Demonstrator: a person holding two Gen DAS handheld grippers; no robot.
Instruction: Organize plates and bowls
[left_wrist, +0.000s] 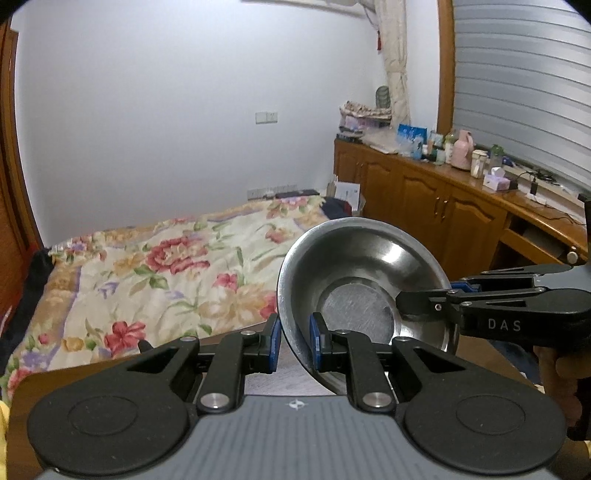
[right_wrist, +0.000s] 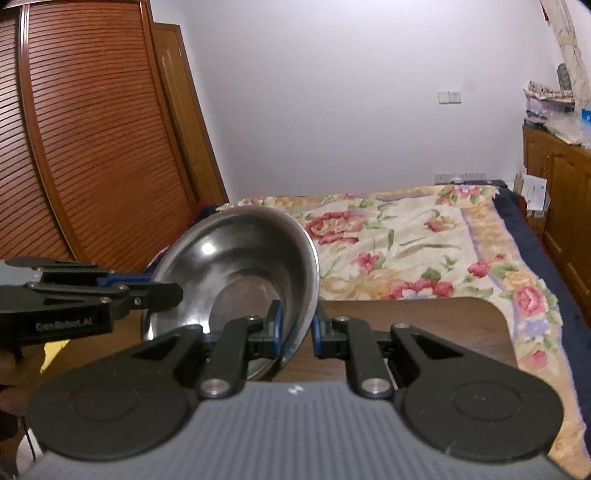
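Observation:
A steel bowl (left_wrist: 364, 284) is held tilted in the air above a dark wooden table (right_wrist: 417, 321), its inside facing me. My left gripper (left_wrist: 293, 341) straddles the bowl's left rim, one blue pad inside and one outside. My right gripper (left_wrist: 424, 295) comes in from the right and is clamped on the opposite rim. In the right wrist view the same bowl (right_wrist: 240, 273) sits between the right gripper's (right_wrist: 297, 332) blue pads, with the left gripper (right_wrist: 162, 291) on its far rim. No plates show.
A bed with a floral quilt (left_wrist: 166, 273) lies just beyond the table. A wooden cabinet (left_wrist: 436, 203) crowded with bottles and boxes runs along the right wall. A louvred wooden wardrobe (right_wrist: 85, 147) stands at the left.

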